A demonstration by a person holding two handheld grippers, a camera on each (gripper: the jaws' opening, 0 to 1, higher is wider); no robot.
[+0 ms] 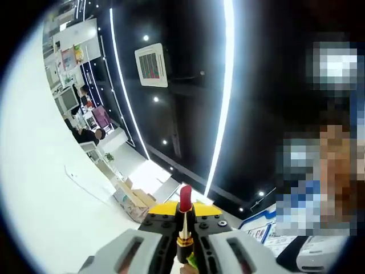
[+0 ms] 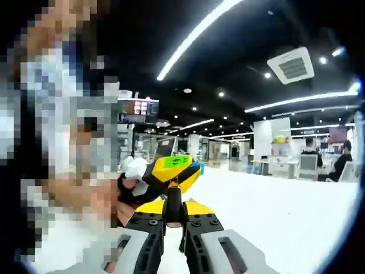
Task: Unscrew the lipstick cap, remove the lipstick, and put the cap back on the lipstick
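lipstick bared in the left gripper, cap in the right

the lipstick (image 1: 184,225) stands upright between the jaws of the left gripper (image 1: 183,228) in the left gripper view, at six o'clock. its red bullet rises clear above the jaw tips, the gold collar sits lower down, and the black base is pinched between the jaws. the jaws are drawn in close, clamped on the tube.

in the right gripper view, the black cap (image 2: 174,204) sits upright between the jaws of the right gripper (image 2: 174,214), also near six o'clock. those jaws are nearly together, gripping the cap on both sides. just past the cap, towards eleven o'clock, the other gripper (image 2: 171,171) comes in, yellow with a green label, with a gloved hand (image 2: 134,182) around it.

beyond lies a white bench (image 2: 274,211) stretching to three o'clock, with people seated at monitors far off. overhead run light strips (image 1: 225,97) and a ceiling vent (image 1: 151,65) on a dark ceiling.
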